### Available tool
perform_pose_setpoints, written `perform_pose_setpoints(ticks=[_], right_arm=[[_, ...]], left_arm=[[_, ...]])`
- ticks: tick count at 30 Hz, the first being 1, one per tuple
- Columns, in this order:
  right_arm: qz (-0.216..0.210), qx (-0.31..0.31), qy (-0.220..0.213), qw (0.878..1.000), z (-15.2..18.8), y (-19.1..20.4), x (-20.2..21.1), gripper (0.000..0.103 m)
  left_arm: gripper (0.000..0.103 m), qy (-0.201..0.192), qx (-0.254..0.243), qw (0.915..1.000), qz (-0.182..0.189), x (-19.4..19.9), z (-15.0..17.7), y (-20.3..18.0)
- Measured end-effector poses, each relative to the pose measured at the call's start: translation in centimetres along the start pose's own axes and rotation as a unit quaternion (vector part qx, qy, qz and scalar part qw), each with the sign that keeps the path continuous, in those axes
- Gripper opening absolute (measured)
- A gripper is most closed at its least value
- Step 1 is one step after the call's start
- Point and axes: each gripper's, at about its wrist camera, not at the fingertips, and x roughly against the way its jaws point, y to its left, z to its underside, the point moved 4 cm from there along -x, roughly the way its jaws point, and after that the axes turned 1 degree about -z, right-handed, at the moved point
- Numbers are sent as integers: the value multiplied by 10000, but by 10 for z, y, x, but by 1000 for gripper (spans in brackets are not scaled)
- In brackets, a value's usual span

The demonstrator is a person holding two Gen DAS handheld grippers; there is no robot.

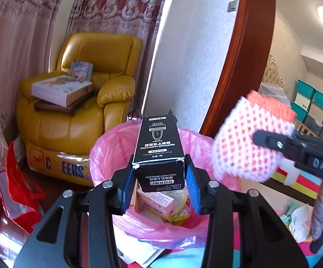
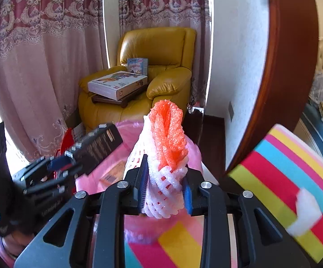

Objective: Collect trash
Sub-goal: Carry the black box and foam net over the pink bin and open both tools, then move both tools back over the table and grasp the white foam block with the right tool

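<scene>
My left gripper [image 1: 160, 179] is shut on a black DORMI box [image 1: 159, 151] and holds it above a bin lined with a pink bag [image 1: 107, 154]. The bin holds a pink carton [image 1: 155, 202] and yellow wrappers. My right gripper [image 2: 165, 186] is shut on a white and orange foam fruit net [image 2: 165, 147], held over the same pink bag [image 2: 89, 183]. The net also shows at the right of the left wrist view [image 1: 248, 138], and the black box shows at the left of the right wrist view [image 2: 98, 147].
A yellow leather armchair [image 1: 78, 120] with boxes on it stands behind the bin, by pink curtains. A red bag [image 1: 20, 192] lies left of the bin. A wooden door frame [image 1: 235, 71] rises on the right. Striped colourful mats [image 2: 291, 178] lie at the right.
</scene>
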Motion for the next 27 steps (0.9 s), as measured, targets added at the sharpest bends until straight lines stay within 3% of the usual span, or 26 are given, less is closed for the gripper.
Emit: perform_pose_setpoints(ticks=[1, 2, 3, 7, 10, 13, 20, 27], right_arm=[[-78, -77, 33, 9999, -4, -2, -7, 45], [-97, -214, 44, 9997, -7, -6, -13, 66], [-97, -374, 11, 9993, -10, -11, -17, 73], [-286, -719, -78, 9970, -8, -28, -8, 73], [-220, -729, -104, 9970, -3, -39, 9, 73], [-243, -875, -221, 9956, 6, -57, 36, 73], [86, -1143, -514, 9921, 39, -110, 100, 73], [579, -1445, -436, 9868, 109, -158, 139, 73]], left_arm=[[58, 43, 41, 10000, -21, -4, 2, 2], [75, 63, 89, 9999, -75, -7, 5, 5], [80, 44, 115, 9998, -173, -7, 9, 9], [82, 20, -59, 9994, -341, -2, 21, 13], [91, -72, -40, 9989, -452, 6, 28, 18], [95, -106, -24, 9993, -353, 13, 34, 12], [98, -155, -661, 9970, 384, 32, 48, -44], [98, 131, -1262, 9814, 1443, 46, 73, -118]])
